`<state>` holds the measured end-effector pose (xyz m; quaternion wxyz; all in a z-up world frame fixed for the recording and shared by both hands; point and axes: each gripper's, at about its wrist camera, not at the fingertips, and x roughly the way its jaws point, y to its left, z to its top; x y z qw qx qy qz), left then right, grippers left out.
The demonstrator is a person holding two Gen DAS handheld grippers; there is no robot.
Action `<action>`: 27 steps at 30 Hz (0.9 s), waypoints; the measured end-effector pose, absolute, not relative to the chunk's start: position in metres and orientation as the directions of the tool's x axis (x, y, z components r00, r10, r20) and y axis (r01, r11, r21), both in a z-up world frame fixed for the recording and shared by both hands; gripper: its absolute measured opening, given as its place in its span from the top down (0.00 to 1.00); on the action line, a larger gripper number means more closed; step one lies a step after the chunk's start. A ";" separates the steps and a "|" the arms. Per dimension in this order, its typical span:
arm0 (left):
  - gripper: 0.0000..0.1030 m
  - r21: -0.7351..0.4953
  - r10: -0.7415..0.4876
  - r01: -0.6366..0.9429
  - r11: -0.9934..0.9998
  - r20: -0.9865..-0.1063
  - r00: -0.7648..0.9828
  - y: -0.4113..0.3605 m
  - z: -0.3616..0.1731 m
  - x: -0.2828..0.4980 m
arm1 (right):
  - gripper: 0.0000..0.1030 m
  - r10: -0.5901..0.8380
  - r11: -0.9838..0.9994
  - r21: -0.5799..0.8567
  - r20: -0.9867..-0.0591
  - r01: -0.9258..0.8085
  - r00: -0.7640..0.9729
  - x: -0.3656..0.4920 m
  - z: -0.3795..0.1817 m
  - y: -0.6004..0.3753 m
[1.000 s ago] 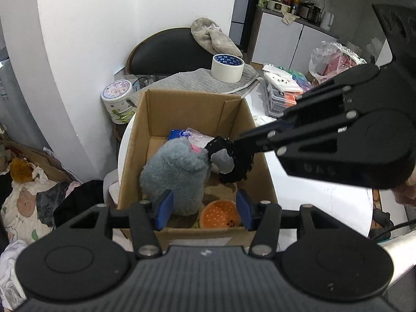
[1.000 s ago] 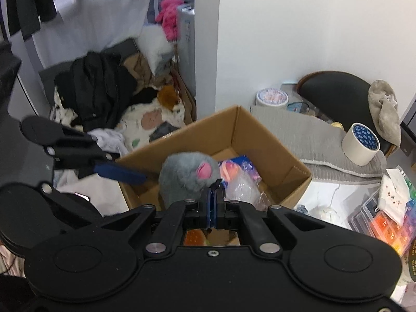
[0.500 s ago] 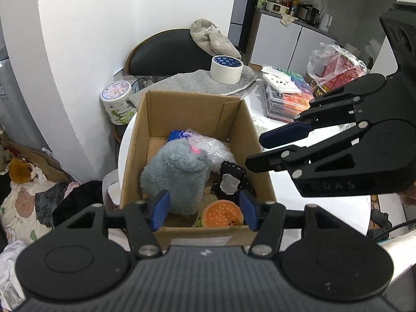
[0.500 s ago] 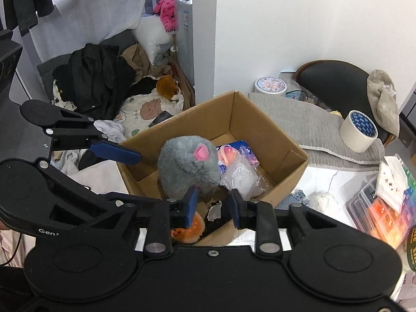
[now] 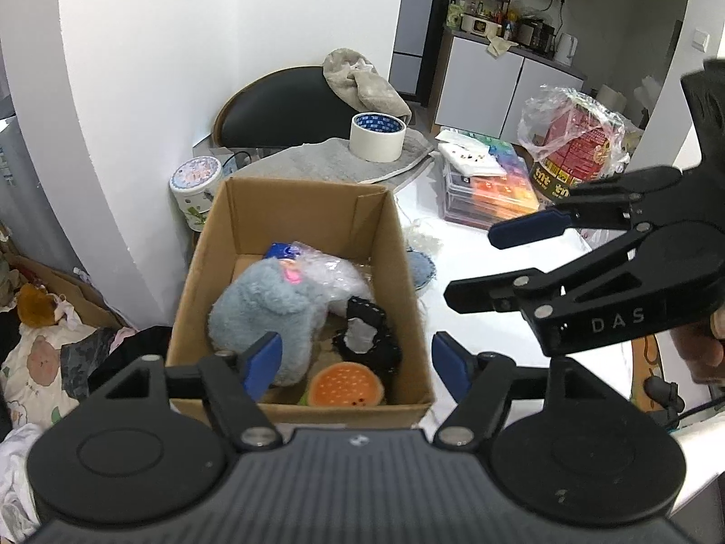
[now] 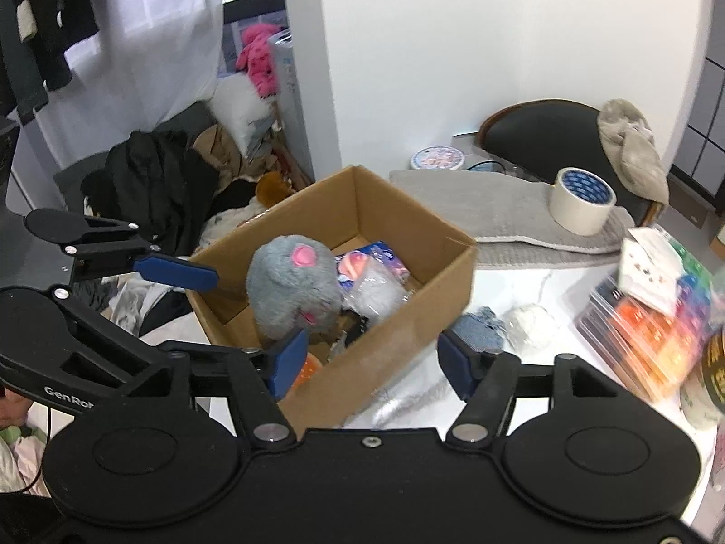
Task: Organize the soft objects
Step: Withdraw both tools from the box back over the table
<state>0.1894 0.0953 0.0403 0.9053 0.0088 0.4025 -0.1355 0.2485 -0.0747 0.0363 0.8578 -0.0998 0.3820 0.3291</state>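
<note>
An open cardboard box [image 5: 398,245] [image 6: 408,317] stands on the white table. In it lie a grey plush mouse [image 5: 267,313] [image 6: 290,290], a black-edged soft piece [image 5: 367,335], an orange burger-like toy [image 5: 346,385] and plastic-wrapped items [image 5: 331,272]. My left gripper [image 5: 358,362] is open and empty at the box's near edge. My right gripper [image 6: 371,358] is open and empty, right of the box over the table; it also shows in the left wrist view [image 5: 498,267]. A blue knitted piece [image 6: 482,331] and a white fluffy ball [image 6: 532,324] lie on the table by the box.
A grey towel [image 5: 326,158] with a tape roll [image 5: 378,136] lies behind the box. A clear box of colourful items [image 5: 489,181] and a bagged red tub [image 5: 575,145] stand at the right. A round tin [image 5: 195,181], a chair [image 5: 281,109] and floor clutter [image 6: 149,181] lie beyond.
My right gripper let the black-edged soft piece go into the box, opened wide and drew back to the right. My left gripper stayed open at the box's near edge.
</note>
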 end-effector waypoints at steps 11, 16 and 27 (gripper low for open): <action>0.27 -0.085 -0.228 0.242 0.966 -0.716 0.659 0.058 0.041 0.169 | 0.26 0.502 0.803 0.136 -0.679 -0.580 0.536 0.237 0.025 -0.120; 0.27 -0.084 -0.221 0.230 0.969 -0.705 0.674 0.041 0.039 0.160 | 0.22 0.504 0.815 0.150 -0.659 -0.559 0.558 0.230 0.021 -0.140; 0.27 -0.093 -0.221 0.216 0.972 -0.671 0.707 0.000 0.034 0.142 | 0.15 0.483 0.852 0.167 -0.618 -0.497 0.620 0.210 0.011 -0.183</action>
